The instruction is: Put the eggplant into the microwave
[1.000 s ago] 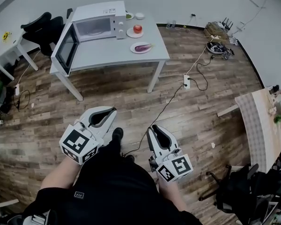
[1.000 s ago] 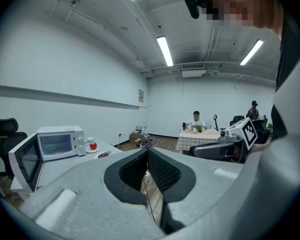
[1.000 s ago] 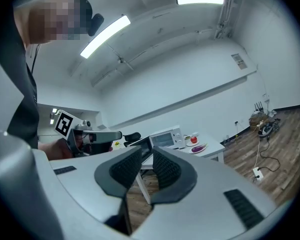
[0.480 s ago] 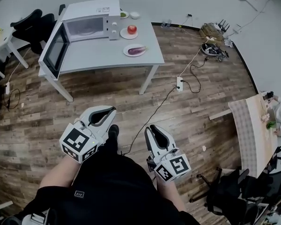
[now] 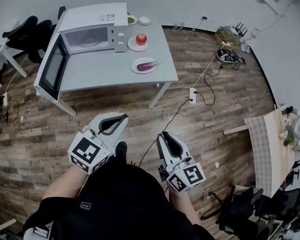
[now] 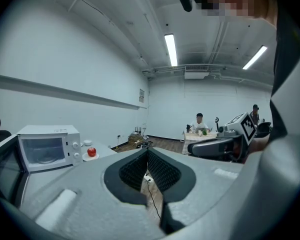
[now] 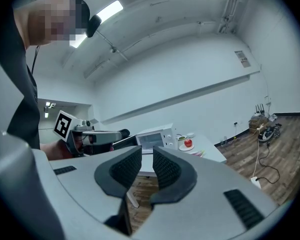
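Only the right hand-held gripper (image 5: 166, 136) shows ribbed pads (image 7: 167, 170) parted; left hand-held gripper (image 5: 123, 119) closed.

Purple eggplant (image 5: 147, 64) lies on a white plate (image 5: 136, 67) near the white microwave (image 5: 90, 34), door open.

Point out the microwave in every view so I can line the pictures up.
Head view: the microwave is at upper left, its door swung open towards the camera.
Left gripper view: the microwave is at the left edge, a little below mid-height.
Right gripper view: the microwave is just below the centre.
Shared landmark: the red fruit sits just right of the microwave in all three views.
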`<state>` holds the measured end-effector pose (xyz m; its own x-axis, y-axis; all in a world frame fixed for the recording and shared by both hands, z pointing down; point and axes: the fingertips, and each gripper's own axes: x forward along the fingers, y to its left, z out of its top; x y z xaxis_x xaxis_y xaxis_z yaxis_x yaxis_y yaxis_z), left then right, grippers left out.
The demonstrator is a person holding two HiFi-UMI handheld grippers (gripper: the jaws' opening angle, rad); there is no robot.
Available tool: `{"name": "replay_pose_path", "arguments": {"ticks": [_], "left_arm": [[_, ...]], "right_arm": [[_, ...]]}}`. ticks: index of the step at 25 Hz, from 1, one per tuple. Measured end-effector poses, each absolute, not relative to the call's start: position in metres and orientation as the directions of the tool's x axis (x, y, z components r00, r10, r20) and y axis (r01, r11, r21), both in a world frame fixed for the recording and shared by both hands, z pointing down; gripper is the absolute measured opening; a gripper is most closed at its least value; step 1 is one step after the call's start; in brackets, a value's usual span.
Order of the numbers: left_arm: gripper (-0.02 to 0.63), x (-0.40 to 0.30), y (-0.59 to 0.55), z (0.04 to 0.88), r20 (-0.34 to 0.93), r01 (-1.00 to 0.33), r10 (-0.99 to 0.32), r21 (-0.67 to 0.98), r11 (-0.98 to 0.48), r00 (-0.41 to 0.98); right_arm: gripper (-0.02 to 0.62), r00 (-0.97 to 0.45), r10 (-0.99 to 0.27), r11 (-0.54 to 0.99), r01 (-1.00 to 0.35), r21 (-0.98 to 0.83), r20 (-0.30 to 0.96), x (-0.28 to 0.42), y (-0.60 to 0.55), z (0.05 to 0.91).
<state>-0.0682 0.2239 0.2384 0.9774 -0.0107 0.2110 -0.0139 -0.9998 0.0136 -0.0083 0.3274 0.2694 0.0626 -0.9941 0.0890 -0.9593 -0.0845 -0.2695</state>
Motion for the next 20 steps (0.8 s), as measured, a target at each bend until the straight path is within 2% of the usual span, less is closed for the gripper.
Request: {"name": "replay_pose_path", "arguments": {"ticks": [13,20], "left_arm": [[0.009,-0.036,0.119,0.243,0.212,0.019,0.025,0.03,-0.999,0.977],[0.009,-0.026,0.089,0.242,0.19,-0.008,0.002,0.052,-0.999,0.982]], "right_arm": [[0.078,0.094,-0.988,-0.122,-0.963,-0.241,0.123,0.035,0.216,0.263],[0.077,0.065,-0.982,-0.107,-0.965,-0.238,0.175,0.042,0.183,0.273]]}}
